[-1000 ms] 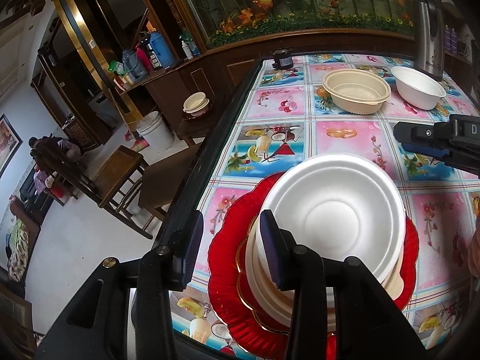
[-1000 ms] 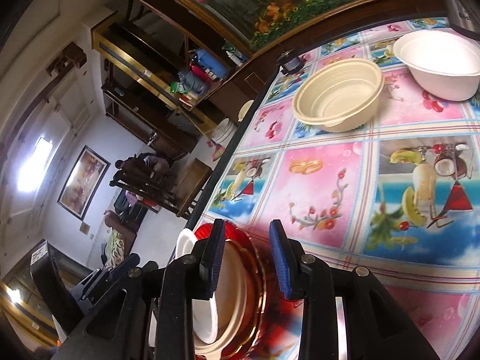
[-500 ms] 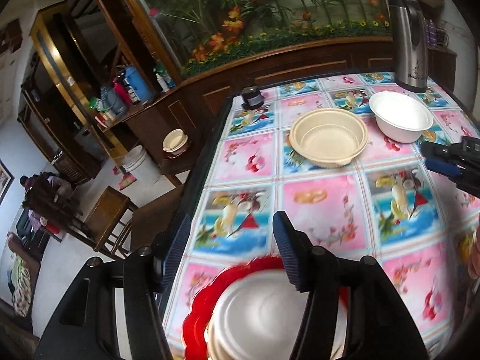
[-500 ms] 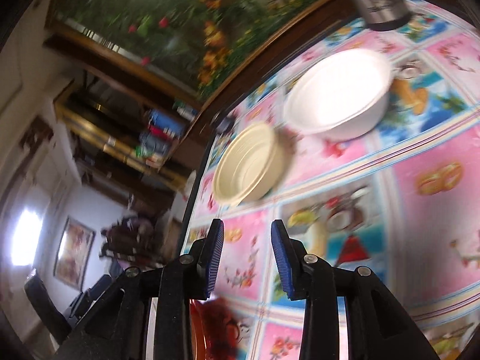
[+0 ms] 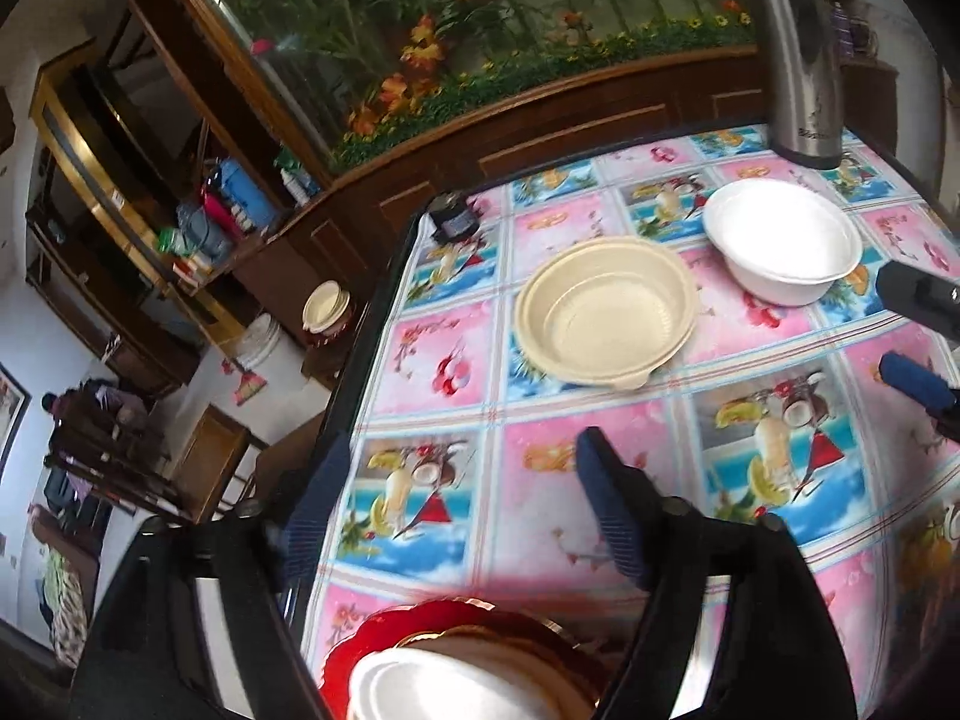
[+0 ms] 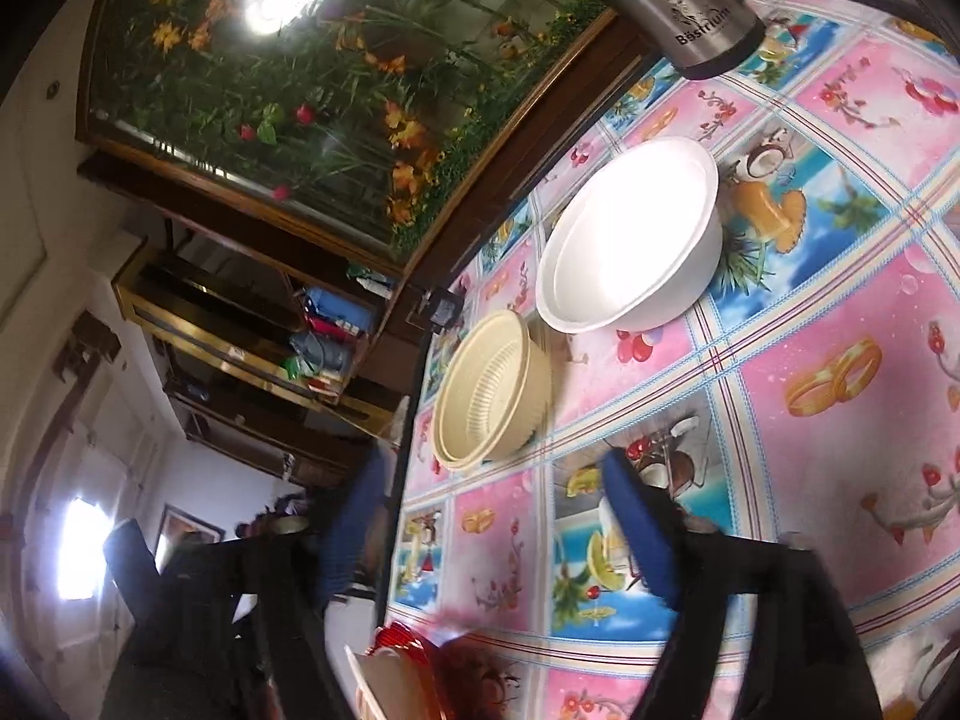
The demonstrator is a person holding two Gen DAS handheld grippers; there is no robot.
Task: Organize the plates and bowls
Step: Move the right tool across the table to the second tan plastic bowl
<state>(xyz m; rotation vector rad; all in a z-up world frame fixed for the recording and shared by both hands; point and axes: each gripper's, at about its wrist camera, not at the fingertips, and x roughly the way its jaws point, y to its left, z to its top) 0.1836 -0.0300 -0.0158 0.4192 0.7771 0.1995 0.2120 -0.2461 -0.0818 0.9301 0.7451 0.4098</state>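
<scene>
A cream bowl (image 5: 606, 312) and a white bowl (image 5: 783, 240) sit apart on the patterned table (image 5: 444, 360), far side. A stack of white bowls (image 5: 444, 684) on a red plate (image 5: 372, 642) sits at the near edge, below my left gripper (image 5: 459, 498), which is open and empty above the table. My right gripper (image 6: 486, 516) is open and empty, aimed toward the cream bowl (image 6: 489, 390) and white bowl (image 6: 630, 234); its fingertips (image 5: 912, 378) show at the right of the left wrist view. The stack (image 6: 390, 678) shows at the bottom of the right wrist view.
A steel thermos (image 5: 798, 48) stands at the table's far right corner. A small dark device (image 5: 453, 222) lies at the far left corner. Wooden chairs (image 5: 210, 468) and a cabinet stand left of the table edge.
Both grippers have lifted and pulled back from the stack, now facing the far bowls. The left gripper let go of the white bowl's rim; both jaws have opened wider.
</scene>
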